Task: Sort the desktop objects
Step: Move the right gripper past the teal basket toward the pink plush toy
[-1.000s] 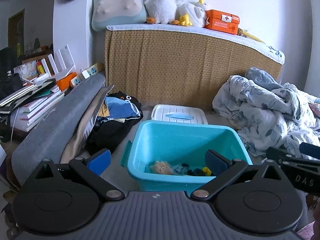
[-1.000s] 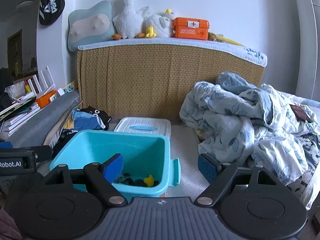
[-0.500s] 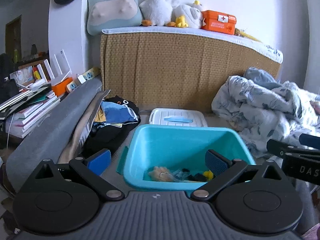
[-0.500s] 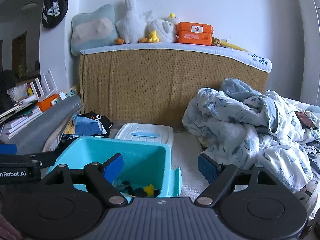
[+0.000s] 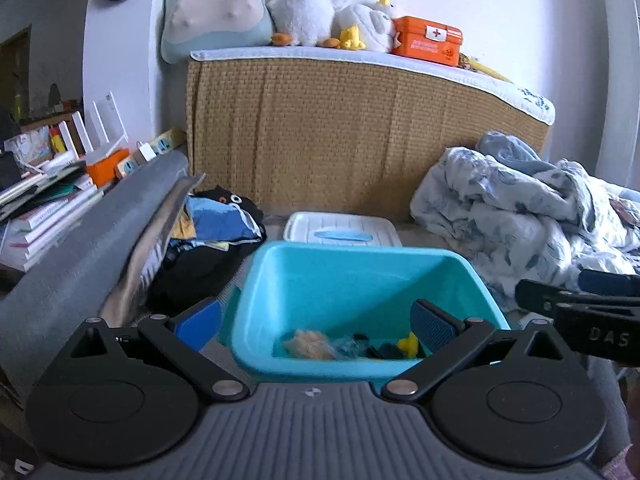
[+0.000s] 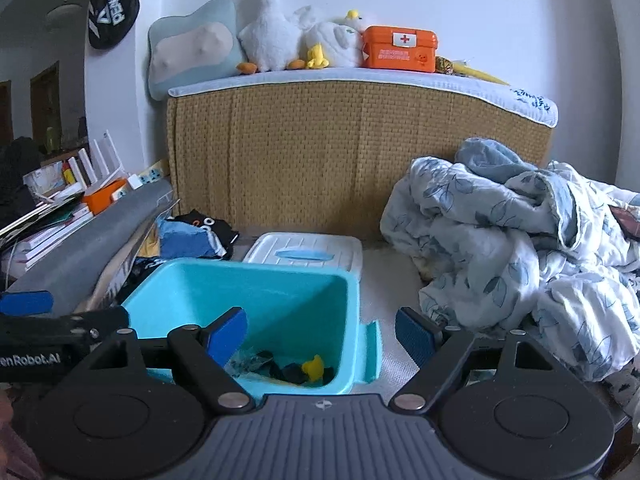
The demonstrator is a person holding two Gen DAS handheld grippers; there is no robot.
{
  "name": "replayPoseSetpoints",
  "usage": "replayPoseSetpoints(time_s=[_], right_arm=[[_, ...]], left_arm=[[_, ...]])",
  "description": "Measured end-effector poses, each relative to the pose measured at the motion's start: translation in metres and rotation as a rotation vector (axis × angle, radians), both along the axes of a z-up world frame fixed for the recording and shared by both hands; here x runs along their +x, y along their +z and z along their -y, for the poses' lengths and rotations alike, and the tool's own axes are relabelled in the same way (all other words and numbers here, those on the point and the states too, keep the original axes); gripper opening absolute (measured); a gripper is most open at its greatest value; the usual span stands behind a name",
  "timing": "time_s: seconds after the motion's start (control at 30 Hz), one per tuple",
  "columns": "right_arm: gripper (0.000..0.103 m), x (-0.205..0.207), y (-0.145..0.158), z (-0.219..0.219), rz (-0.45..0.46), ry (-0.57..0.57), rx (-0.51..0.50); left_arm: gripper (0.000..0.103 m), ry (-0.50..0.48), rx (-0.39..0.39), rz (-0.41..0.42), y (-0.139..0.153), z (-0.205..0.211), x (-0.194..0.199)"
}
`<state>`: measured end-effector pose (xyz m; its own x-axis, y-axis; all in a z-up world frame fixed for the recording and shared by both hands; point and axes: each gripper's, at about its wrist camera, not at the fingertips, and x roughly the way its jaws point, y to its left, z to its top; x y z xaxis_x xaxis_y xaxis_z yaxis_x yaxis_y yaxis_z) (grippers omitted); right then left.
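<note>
The turquoise bin (image 5: 360,276) sits open on the bed, just in front of its white lid (image 5: 342,229), which lies flat against the foot of the woven headboard (image 5: 360,132). At the bin's bottom lie a few small things: a yellow toy (image 5: 408,345), a tan fuzzy item (image 5: 310,344) and some dark pieces too blurred to name. To the bin's left a pile of dark and blue clothes (image 5: 216,224) and a slanting grey board (image 5: 92,232) crowd close to its rim. To its right a strip of bare bed surface (image 6: 392,280) separates it from the rumpled leaf-print quilt (image 6: 512,248), so the freer room lies on that side and straight above the bin's open mouth. Stacked books (image 5: 44,208) fill the far left edge, and plush toys and an orange first-aid box (image 5: 426,40) line the headboard's top, well away from the bin.

The left gripper (image 5: 316,320) hangs over the bin's near rim with its fingers spread wide, one blue pad (image 5: 198,322) outside the left wall and the other over the interior; it holds nothing. The right gripper (image 6: 320,330) is likewise wide apart and empty, straddling the bin's right wall, with its left pad over the contents and its right pad (image 6: 414,334) above the bare bed. Each gripper shows at the edge of the other's view, close beside one another.
</note>
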<state>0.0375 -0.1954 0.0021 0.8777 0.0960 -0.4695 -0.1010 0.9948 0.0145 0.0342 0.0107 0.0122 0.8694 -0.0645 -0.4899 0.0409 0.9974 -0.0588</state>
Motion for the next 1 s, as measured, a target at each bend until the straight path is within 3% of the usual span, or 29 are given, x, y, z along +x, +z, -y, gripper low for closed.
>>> replayPoseSetpoints(time_s=[0.23,0.33,0.57,0.8,1.0], right_arm=[[0.085,0.011,0.004,-0.001,-0.050,-0.009,0.051],[0.085,0.016,0.008,-0.003,-0.064,-0.028,0.049],[0.085,0.024,0.010,-0.005,-0.103,-0.006,0.053],[0.081,0.034,0.012,-0.008,-0.158,-0.004,0.046],[0.082,0.042,0.015,-0.011,-0.206,-0.001,0.039]], left_arm=[[0.103,0.052,-0.037,-0.077,0.004,-0.012,0.022],[0.103,0.045,-0.044,-0.138,0.008,-0.016,0.033],[0.103,0.010,-0.075,-0.190,0.011,-0.016,0.043],[0.103,0.040,-0.091,-0.010,0.014,-0.018,0.037],[0.103,0.047,-0.052,-0.067,0.018,-0.017,0.048]])
